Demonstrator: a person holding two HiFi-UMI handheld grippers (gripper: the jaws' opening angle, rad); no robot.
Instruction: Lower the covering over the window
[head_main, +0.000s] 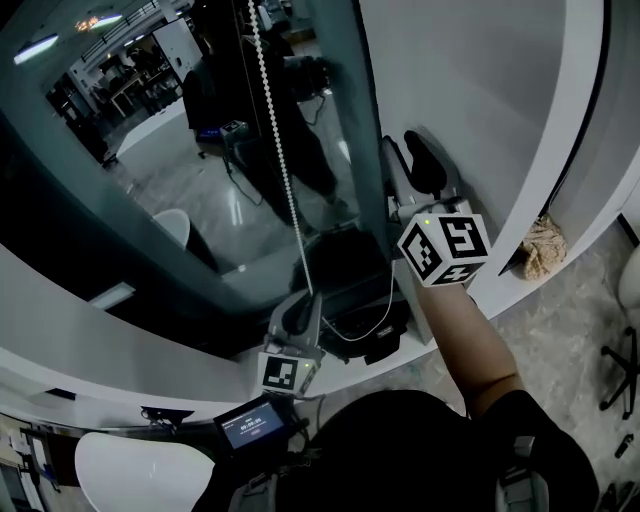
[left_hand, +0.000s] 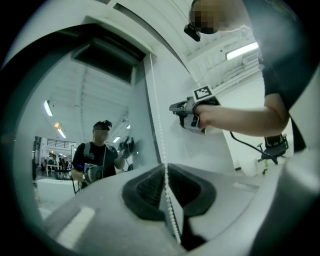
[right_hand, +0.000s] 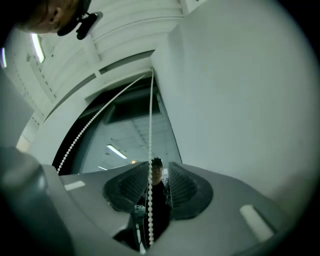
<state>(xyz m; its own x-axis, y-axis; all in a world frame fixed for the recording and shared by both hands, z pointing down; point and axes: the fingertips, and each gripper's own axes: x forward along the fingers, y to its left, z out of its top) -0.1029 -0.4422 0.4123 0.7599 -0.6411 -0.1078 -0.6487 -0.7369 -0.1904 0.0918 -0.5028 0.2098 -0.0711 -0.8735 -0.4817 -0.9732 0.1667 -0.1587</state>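
The left gripper (left_hand: 166, 176) has its jaws pressed together on the bead chain (left_hand: 159, 131), which comes out of the pads and climbs straight up beside the window frame. From the head view this gripper sits low, near the bottom edge of the window (head_main: 150, 150), with the chain stretched taut and slanting up from it across the glass.

The right gripper (right_hand: 159, 175) is held higher and to the right, close to the white wall (head_main: 480, 90), and tilts upward. Its jaws stand apart, and a strand of the chain hangs in the gap between them with neither pad pressing on it. A second strand sweeps off to the left in a curve. Both strands meet at the window's top corner, by a dark recess (right_hand: 132, 107) under the head of the frame.

The covering itself cannot be made out there, and the glass below shows bare, mirroring the person and a lit room. Down at the right, against the white edging, lies a crumpled tan lump (head_main: 543, 248).
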